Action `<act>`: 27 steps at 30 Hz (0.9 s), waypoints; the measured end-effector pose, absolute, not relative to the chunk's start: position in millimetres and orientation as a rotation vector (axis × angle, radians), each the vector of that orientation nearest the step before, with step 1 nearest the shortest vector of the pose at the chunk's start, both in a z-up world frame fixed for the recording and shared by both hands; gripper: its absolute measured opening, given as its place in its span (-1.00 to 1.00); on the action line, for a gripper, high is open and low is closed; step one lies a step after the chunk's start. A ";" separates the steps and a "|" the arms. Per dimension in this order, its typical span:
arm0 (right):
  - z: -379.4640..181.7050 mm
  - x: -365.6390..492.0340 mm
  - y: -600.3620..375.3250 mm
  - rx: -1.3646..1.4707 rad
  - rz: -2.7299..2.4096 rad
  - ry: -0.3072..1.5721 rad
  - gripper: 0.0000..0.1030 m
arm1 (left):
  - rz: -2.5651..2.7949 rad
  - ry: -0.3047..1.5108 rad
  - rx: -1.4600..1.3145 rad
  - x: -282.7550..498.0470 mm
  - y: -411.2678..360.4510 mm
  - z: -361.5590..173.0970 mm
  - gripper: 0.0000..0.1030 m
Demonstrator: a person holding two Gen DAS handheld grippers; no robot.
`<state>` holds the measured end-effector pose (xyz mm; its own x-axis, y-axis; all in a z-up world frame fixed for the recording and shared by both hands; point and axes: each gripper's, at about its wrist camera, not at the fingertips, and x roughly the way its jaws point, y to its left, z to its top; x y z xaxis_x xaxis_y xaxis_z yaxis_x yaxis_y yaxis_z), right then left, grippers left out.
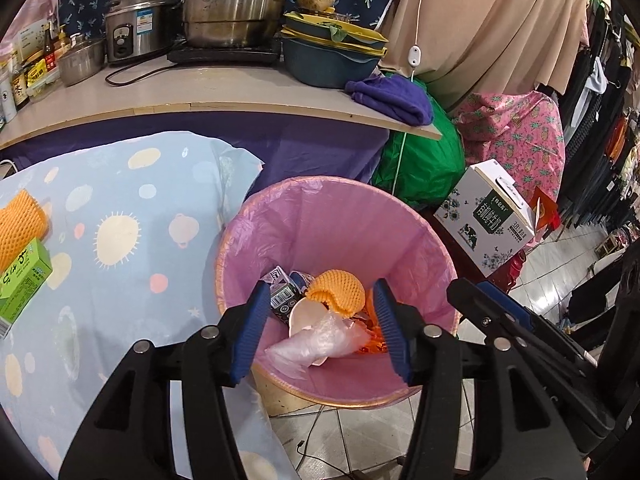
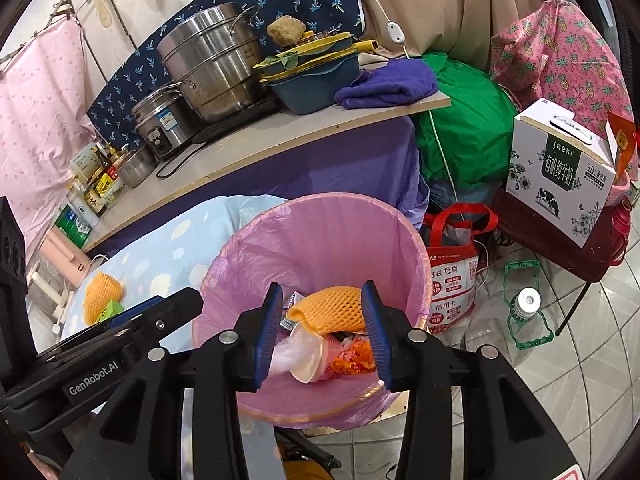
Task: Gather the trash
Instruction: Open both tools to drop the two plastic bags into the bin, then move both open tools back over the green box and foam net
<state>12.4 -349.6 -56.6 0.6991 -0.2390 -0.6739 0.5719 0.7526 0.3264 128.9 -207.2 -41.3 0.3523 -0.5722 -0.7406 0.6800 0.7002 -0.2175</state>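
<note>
Pink-lined bin [image 1: 340, 216] holds orange foam net [image 1: 340, 290], cup [image 1: 304, 314] | left gripper [image 1: 324, 328] spread, empty | right gripper [image 2: 324, 336] spread, empty | green carton [image 1: 22, 280] on bedsheet [image 1: 132, 264]

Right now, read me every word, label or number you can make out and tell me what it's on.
"GenRobot.AI": side of the left gripper.
"有机纯牛奶": white milk carton box.
"信用卡": red-handled shopping bag; its smaller print is blurred.
Green box on the bed sheet, rice cooker label, sauce bottles: too small or blurred.
</note>
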 end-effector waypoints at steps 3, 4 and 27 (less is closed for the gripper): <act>-54.0 13.8 -346.5 0.552 -0.471 0.649 -0.22 | -0.812 0.899 0.132 129.4 -205.1 -40.8 -0.01; -53.2 14.6 -345.4 0.550 -0.467 0.649 -0.22 | -0.812 0.898 0.129 129.6 -204.0 -40.5 -0.01; -37.7 33.4 -313.8 0.500 -0.410 0.648 -0.22 | -0.763 0.890 0.073 142.7 -163.5 -29.2 0.06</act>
